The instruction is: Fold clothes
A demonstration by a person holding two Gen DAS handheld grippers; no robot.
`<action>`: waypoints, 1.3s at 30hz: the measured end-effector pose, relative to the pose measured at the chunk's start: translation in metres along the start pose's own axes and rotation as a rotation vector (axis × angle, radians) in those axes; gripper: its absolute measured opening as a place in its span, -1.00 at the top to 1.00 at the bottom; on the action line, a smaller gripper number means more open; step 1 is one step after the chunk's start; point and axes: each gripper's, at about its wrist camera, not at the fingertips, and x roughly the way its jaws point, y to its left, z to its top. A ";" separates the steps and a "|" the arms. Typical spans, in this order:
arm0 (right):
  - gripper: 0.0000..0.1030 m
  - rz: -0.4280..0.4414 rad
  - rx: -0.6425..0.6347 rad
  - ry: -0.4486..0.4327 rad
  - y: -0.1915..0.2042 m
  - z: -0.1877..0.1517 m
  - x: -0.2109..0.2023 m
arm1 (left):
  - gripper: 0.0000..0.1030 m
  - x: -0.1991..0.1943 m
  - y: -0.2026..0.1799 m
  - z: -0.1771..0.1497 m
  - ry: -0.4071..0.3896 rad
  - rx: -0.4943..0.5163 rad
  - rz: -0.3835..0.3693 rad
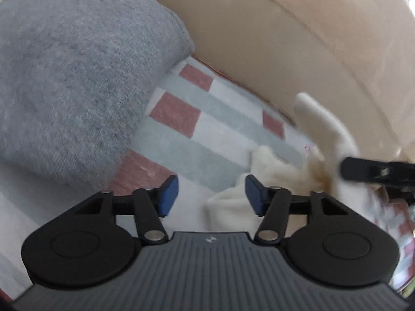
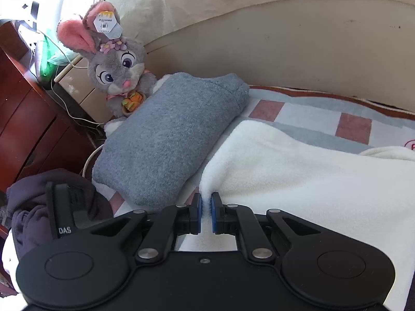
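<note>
pinching the white fleece edge, the right gripper is clenched; the left gripper is wide apart, empty.

You are working in a home bedroom. Evidence: a bed spread with a checked blanket in red, grey and white squares, backed by a beige padded headboard. A grey plush rabbit, paper tag on its ear, sits at the bed's edge beside a folded grey sweater. Dark red wooden furniture stands alongside, with white cables trailing down near it.
</note>
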 end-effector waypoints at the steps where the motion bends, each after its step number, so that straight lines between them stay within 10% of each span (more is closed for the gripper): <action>1: 0.80 0.004 -0.004 0.000 -0.002 0.000 -0.001 | -0.14 0.007 0.000 -0.002 0.028 -0.006 -0.021; 8: 0.80 0.070 0.004 -0.047 -0.009 -0.004 -0.021 | -0.25 0.057 -0.004 -0.018 0.216 -0.046 -0.163; 11: 0.80 0.094 0.008 -0.090 -0.012 -0.010 -0.038 | 0.58 0.058 -0.020 -0.023 0.142 0.045 -0.190; 18: 0.80 0.121 0.027 -0.130 -0.020 -0.019 -0.063 | 0.63 0.017 -0.083 -0.011 -0.006 0.335 -0.254; 23: 0.80 0.136 0.056 -0.149 -0.022 -0.012 -0.060 | 0.63 0.044 -0.083 0.007 0.064 0.198 -0.396; 25: 0.80 0.128 0.051 -0.143 -0.024 -0.007 -0.050 | 0.49 0.086 -0.061 0.013 0.206 -0.017 -0.401; 30: 0.77 0.053 0.101 -0.075 -0.029 -0.002 -0.005 | 0.21 0.095 -0.018 0.017 0.269 -0.271 -0.341; 33: 0.22 0.058 0.084 -0.021 -0.021 -0.001 0.010 | -0.25 0.050 -0.015 0.015 0.190 -0.148 -0.146; 35: 0.21 0.087 0.028 -0.039 -0.013 0.002 -0.002 | -0.35 0.015 -0.015 0.007 0.119 -0.105 -0.051; 39: 0.00 0.055 -0.026 -0.121 -0.014 -0.005 -0.051 | -0.36 -0.046 -0.024 -0.015 -0.025 -0.074 -0.076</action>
